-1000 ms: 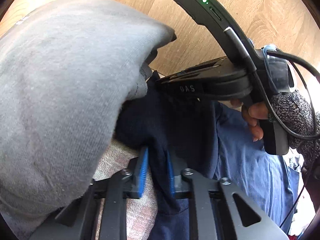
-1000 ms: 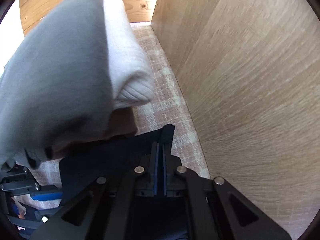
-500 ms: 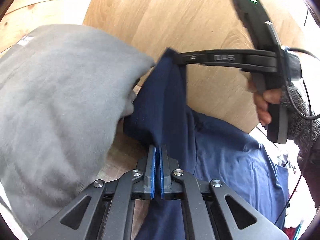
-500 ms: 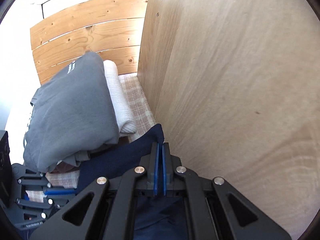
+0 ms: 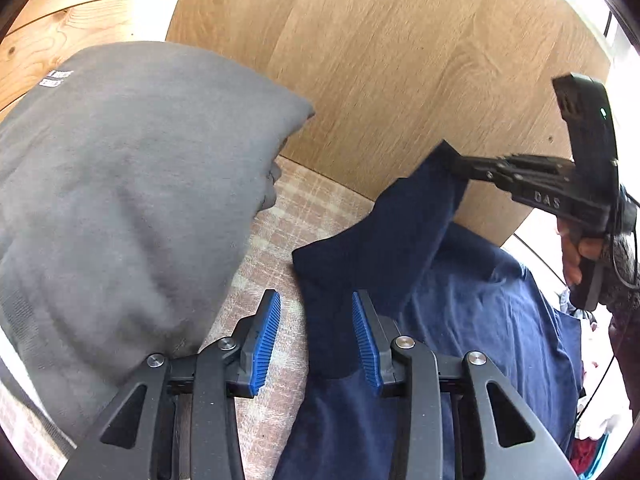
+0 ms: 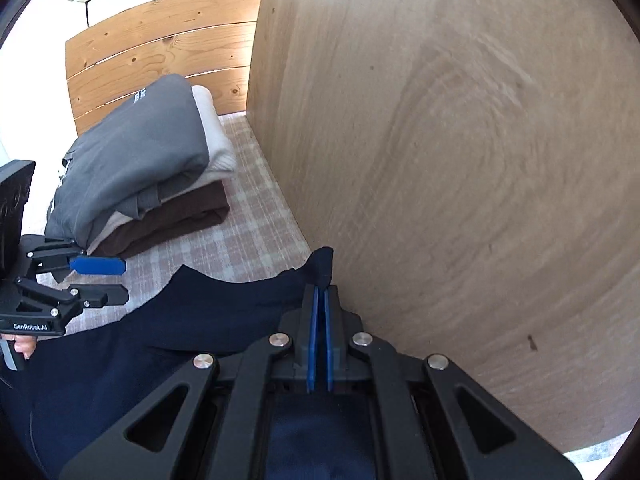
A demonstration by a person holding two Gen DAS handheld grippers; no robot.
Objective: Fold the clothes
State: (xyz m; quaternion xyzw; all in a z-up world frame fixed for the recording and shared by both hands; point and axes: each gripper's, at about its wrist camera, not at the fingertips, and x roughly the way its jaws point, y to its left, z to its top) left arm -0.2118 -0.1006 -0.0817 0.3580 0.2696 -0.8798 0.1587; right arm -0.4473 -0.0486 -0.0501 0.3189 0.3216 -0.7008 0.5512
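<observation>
A navy garment (image 5: 384,264) lies on the checked cover, one corner lifted. My right gripper (image 6: 320,292) is shut on that corner (image 6: 323,258), close to the wooden panel; in the left wrist view the right gripper (image 5: 454,162) holds it up at the right. My left gripper (image 5: 316,320) has its jaws opening: the navy fabric's edge lies between the blue pads (image 5: 268,336), and they do not press on it. From the right wrist camera the left gripper (image 6: 120,280) sits low at the left, by the garment's edge.
A folded stack stands close on the left: grey sweatshirt (image 5: 120,200) (image 6: 140,148) on top, cream knit (image 6: 216,140), brown piece (image 6: 180,220) below. A tall wooden panel (image 6: 440,160) walls the right side. Checked cover (image 6: 248,216) and a slatted headboard (image 6: 160,40) lie beyond.
My left jaws, shut on the navy fabric half a second ago, now stand apart. The right gripper has carried its corner up and away from the stack, stretching the fabric.
</observation>
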